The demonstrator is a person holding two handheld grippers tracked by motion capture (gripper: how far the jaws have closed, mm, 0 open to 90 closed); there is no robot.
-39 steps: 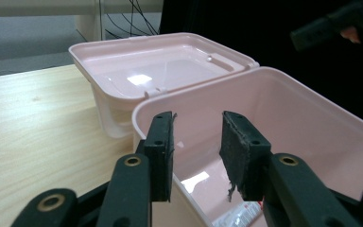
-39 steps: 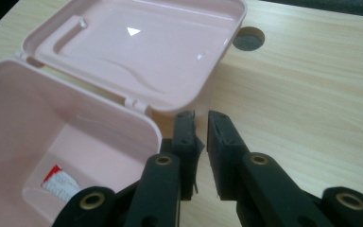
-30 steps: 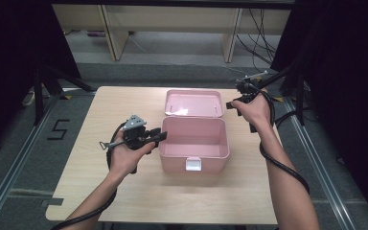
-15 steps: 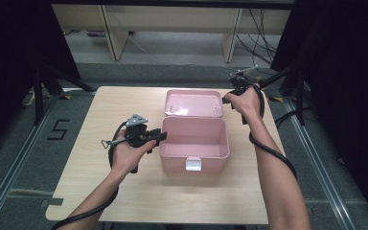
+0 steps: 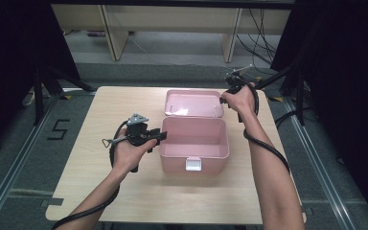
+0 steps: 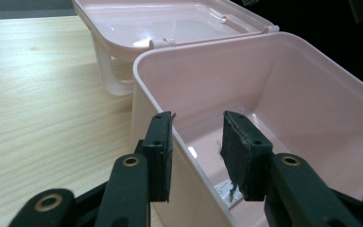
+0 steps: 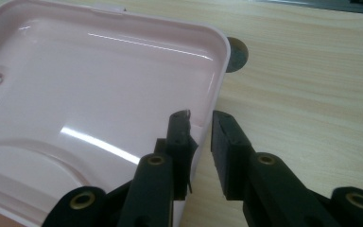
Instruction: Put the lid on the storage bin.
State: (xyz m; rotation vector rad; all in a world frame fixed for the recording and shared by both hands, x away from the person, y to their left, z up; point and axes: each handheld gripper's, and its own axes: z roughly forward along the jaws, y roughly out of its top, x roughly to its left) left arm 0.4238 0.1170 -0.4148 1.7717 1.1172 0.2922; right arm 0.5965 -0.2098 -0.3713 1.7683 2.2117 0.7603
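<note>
Box (image 5: 194,139) pink plastic, sitting open mid-tabletop (image 5: 76,191), lid (image 5: 194,103) lying back flat | left gripper (image 5: 159,136) fingers straddling the box's left wall, gapped, not pressing, having just been opening | right gripper (image 7: 201,120) fingers straddling the lid's right edge, apart, having just been opening.

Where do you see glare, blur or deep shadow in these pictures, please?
High view: the table is evenly lit, its surroundings nearly black, with a pale sheen on the open lid. Right gripper view: bright streaks of glare run across the lid's glossy inside, and the jaws are slightly soft. Left gripper view: the box wall is sharp, and the background at upper right is black.
</note>
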